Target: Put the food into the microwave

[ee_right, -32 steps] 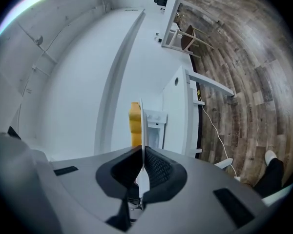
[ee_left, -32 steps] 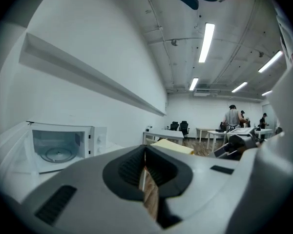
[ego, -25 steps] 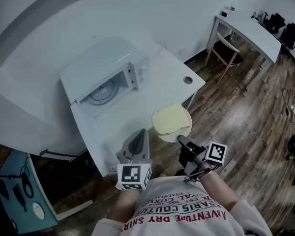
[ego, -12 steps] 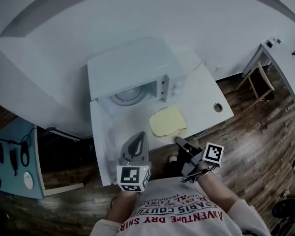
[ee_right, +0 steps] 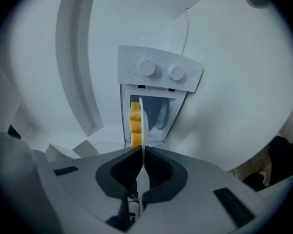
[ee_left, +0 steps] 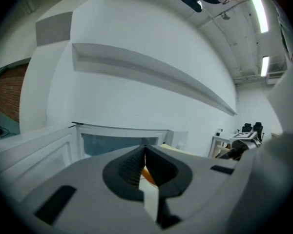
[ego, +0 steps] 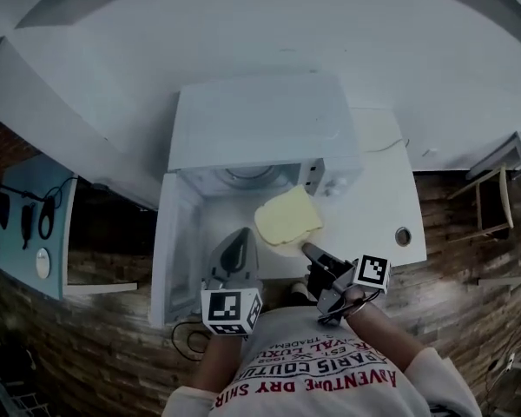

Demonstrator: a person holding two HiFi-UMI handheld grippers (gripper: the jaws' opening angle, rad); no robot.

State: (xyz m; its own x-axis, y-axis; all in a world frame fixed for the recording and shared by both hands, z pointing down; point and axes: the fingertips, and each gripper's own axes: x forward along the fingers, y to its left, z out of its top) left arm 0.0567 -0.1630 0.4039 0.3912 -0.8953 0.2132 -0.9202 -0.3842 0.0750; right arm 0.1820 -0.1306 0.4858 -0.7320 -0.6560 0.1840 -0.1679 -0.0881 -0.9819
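A white microwave (ego: 260, 124) stands on the white table (ego: 378, 202) with its door (ego: 175, 246) swung open to the left. A white plate (ego: 278, 243) carrying flat yellow food (ego: 286, 215) hovers just before the open cavity (ego: 247, 179). My right gripper (ego: 308, 250) is shut on the plate's near rim. In the right gripper view the plate (ee_right: 141, 123) shows edge-on in my right gripper (ee_right: 140, 152), the food (ee_right: 135, 123) on its left side, and the cavity (ee_right: 158, 116) behind. My left gripper (ego: 237, 237) sits left of the plate, shut and holding nothing (ee_left: 145, 152).
The open door juts over the table's left front. A round cable hole (ego: 403, 235) lies in the table's right part and a cord (ego: 386, 146) runs behind. A wooden chair (ego: 491, 202) stands far right, a teal cabinet (ego: 26, 224) far left.
The view has swung round to face the microwave squarely. Both grippers moved with the plate, which has come from the table's front edge to just before the open cavity.
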